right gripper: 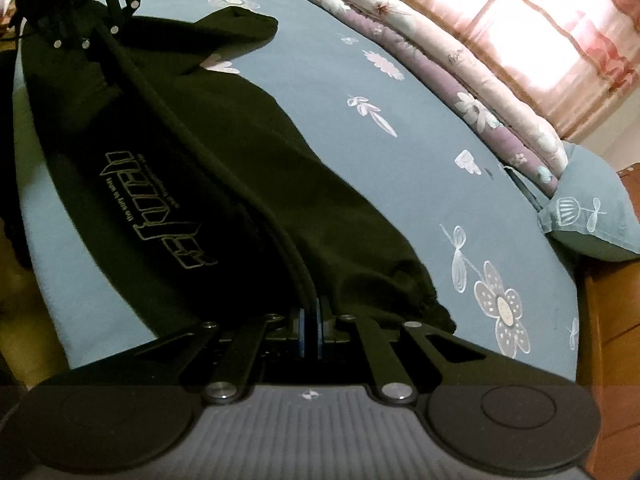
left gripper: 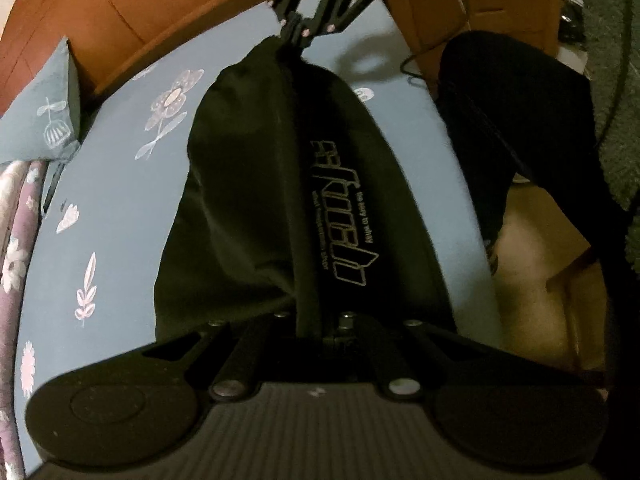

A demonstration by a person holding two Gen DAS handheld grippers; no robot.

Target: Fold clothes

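Two tongs, left (left gripper: 320, 330) and right (right gripper: 311, 330), each clamped on opposite ends of the black garment (left gripper: 256, 184), taut between them.

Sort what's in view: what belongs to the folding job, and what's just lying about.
Job:
- black garment, stretched between both grippers
- left gripper, shut on its edge
- right gripper, shut on its edge
- blue floral bedsheet, the folding surface

Lying about:
- pillow
- purple floral quilt
- curtain

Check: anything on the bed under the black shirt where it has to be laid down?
Nothing visible. Both grippers, left and right, pinch the black shirt over bare blue sheet; pillow and quilt lie off to the side.
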